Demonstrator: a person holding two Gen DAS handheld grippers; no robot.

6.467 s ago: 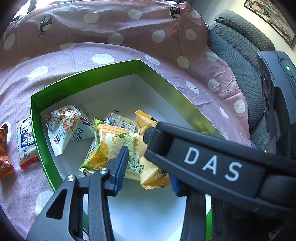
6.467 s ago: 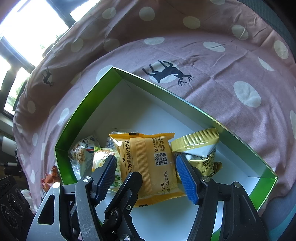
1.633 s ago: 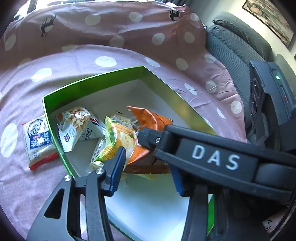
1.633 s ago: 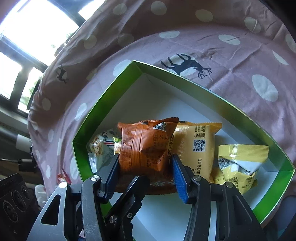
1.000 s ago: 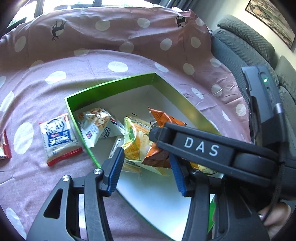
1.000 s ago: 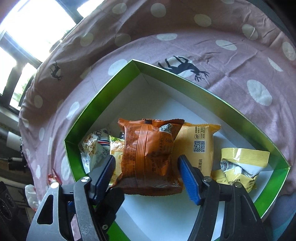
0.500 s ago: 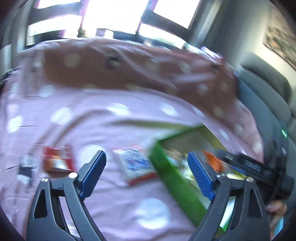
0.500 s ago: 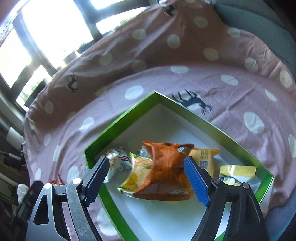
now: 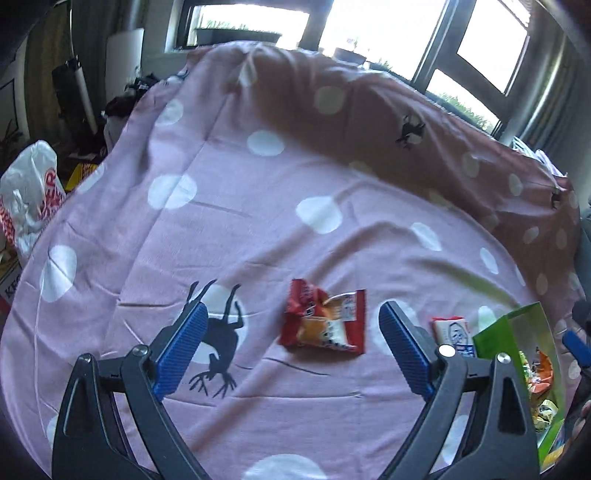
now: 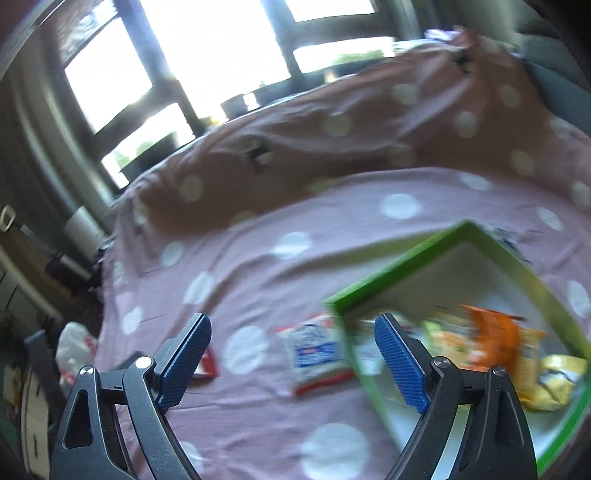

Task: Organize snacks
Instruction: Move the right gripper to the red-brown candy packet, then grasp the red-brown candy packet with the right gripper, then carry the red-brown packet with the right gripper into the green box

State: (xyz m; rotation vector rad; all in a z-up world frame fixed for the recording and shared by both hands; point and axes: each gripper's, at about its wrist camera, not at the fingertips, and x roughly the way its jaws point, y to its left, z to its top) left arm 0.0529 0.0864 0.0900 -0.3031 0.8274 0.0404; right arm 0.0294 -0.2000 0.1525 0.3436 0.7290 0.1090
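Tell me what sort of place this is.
Most likely a living room at home. A pink dotted cloth covers the work surface, big windows stand behind it, and a grey sofa sits at the side. Snack packets lie beside a green box.

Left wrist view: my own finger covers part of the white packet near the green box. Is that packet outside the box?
Observer: Yes. In the right wrist view the white packet lies whole on the cloth, just outside the box wall. Blur hides whether it touches the wall.
Operator: Is the right gripper free to take it?
Observer: The right gripper grips nothing. Its jaws have just been opening and stand wide apart.
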